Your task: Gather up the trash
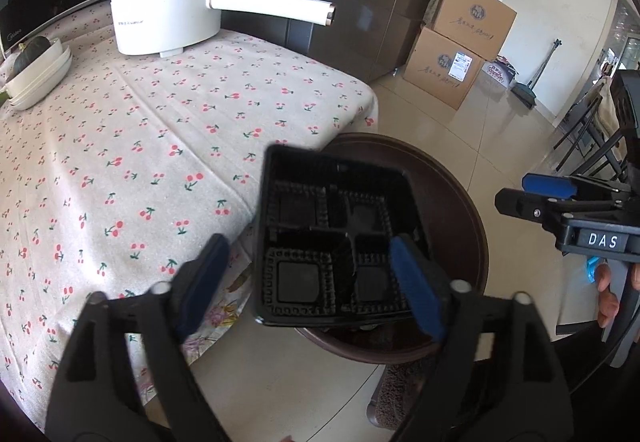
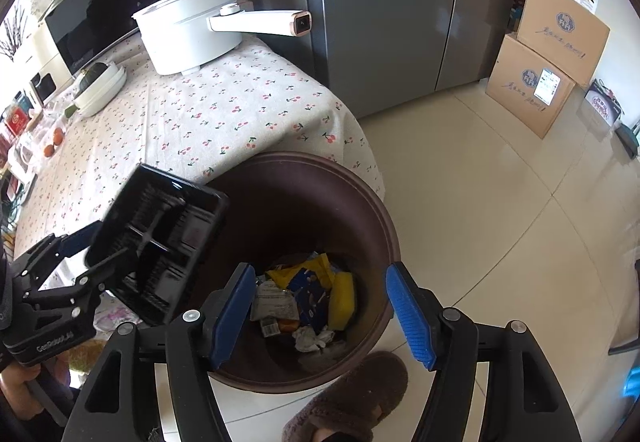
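Observation:
A black compartment tray point(image 1: 332, 242) hangs tilted over the near rim of a round brown bin point(image 1: 460, 202), beside the table's corner. My left gripper point(image 1: 306, 254) is open wide; the tray sits between its blue pads, with a clear gap at the left pad. In the right wrist view the tray point(image 2: 160, 242) is blurred and leans over the bin's rim point(image 2: 360, 194) in front of the left gripper point(image 2: 96, 250). My right gripper point(image 2: 322, 306) is open with nothing between its pads, above the bin's wrappers and crumpled paper point(image 2: 308, 294). It shows at the right edge point(image 1: 536, 198).
A table under a cherry-print cloth point(image 1: 160, 122) carries a white pot with a long handle point(image 1: 168, 2) and stacked bowls point(image 1: 40, 70). A grey fridge point(image 2: 400, 22) and cardboard boxes point(image 2: 552, 62) stand behind. A person's brown slipper point(image 2: 352, 398) rests by the bin.

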The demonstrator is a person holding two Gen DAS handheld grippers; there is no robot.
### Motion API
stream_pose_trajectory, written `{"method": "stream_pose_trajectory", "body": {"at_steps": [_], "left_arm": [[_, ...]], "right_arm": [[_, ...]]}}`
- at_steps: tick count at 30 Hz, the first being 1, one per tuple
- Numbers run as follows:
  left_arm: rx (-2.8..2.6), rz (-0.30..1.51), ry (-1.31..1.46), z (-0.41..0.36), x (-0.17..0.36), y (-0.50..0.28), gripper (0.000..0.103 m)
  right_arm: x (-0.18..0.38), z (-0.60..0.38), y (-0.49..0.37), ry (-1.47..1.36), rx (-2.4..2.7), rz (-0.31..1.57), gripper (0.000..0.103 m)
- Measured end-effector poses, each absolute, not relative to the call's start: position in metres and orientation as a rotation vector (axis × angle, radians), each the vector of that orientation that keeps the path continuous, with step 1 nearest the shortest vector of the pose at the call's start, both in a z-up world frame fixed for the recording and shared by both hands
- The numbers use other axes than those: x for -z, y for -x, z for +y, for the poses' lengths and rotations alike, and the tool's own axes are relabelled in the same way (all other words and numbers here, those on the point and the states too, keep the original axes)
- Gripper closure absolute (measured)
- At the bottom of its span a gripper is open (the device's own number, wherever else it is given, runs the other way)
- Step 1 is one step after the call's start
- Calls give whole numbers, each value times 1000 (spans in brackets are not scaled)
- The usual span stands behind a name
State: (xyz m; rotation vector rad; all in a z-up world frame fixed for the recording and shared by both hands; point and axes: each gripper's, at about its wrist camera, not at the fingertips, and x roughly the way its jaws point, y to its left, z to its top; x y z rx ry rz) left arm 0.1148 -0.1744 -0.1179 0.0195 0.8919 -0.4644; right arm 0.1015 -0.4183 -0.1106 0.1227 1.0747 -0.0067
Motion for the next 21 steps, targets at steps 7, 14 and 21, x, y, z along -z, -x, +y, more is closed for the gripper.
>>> {"method": "stream_pose_trajectory", "body": {"at_steps": [7, 14, 21], "left_arm": [[331, 883, -62, -167, 114, -113, 1], [230, 864, 11, -137, 84, -99, 1], [64, 752, 17, -96, 42, -60, 1]], "right_arm": [[105, -415, -99, -122, 10, 1053, 23], [74, -393, -82, -86, -15, 954, 16], [27, -346, -55, -42, -78, 804, 5]]}}
